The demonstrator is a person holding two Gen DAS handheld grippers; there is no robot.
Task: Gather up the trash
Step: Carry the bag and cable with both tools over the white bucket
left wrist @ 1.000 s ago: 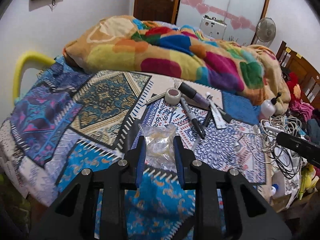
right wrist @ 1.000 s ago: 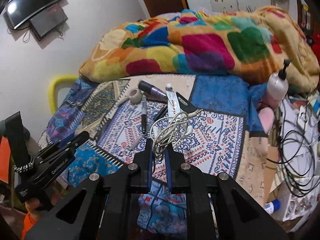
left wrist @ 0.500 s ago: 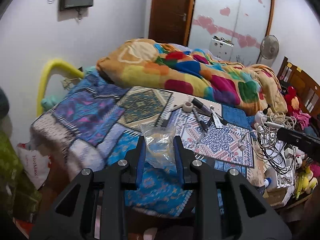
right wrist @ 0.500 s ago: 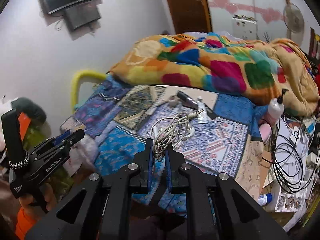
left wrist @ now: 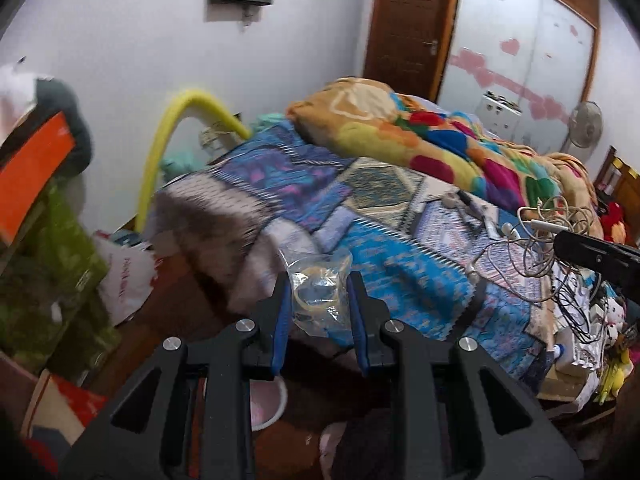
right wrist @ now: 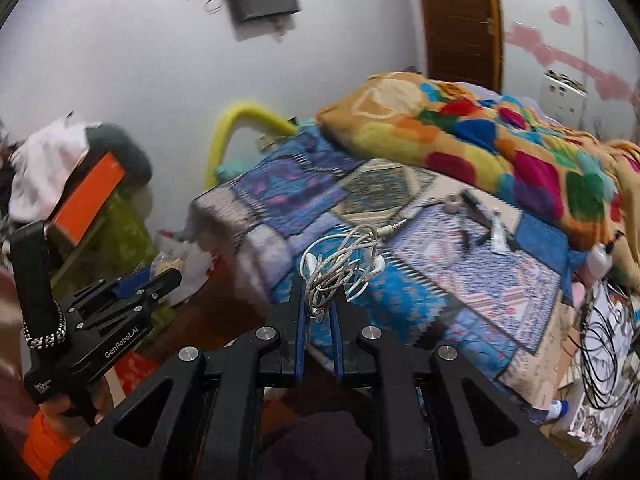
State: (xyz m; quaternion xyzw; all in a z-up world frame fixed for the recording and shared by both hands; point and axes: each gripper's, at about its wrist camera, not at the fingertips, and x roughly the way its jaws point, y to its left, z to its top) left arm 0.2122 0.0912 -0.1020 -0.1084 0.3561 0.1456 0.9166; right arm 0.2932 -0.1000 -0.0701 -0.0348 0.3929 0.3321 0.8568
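- The left gripper [left wrist: 319,300] is clamping its jaws on a clear plastic bag [left wrist: 318,290]; the bag is bulging out between the blue pads [left wrist: 281,320] and hanging in the air off the near edge of the bed [left wrist: 288,184].
- The right gripper [right wrist: 320,308] is pinching its jaws nearly together on a tangled white cable [right wrist: 340,268]; the loops and a metal plug are sticking up and to the right above the fingertips, clear of the bedcover.
- In the left wrist view, the same cable is showing at the right, dangling from the tip of the right gripper over the right part of the bed.
- In the right wrist view, the left gripper is showing at the near left, held in a hand [right wrist: 68,404] with an orange cuff.
- A patchwork cover [right wrist: 460,280] is lying over the bed; a colourful blanket [right wrist: 500,136] is bunched along the far side.
- A roll of tape [right wrist: 453,202], pens [right wrist: 476,204] and a small tube [right wrist: 497,230] are lying together on the cover in front of the blanket.
- A yellow tube [left wrist: 172,136] is arching at the far left corner of the bed, beside the white wall.
- A white plastic bag [left wrist: 124,276] is sitting on the floor at the left of the bed; both frames are motion-blurred there.
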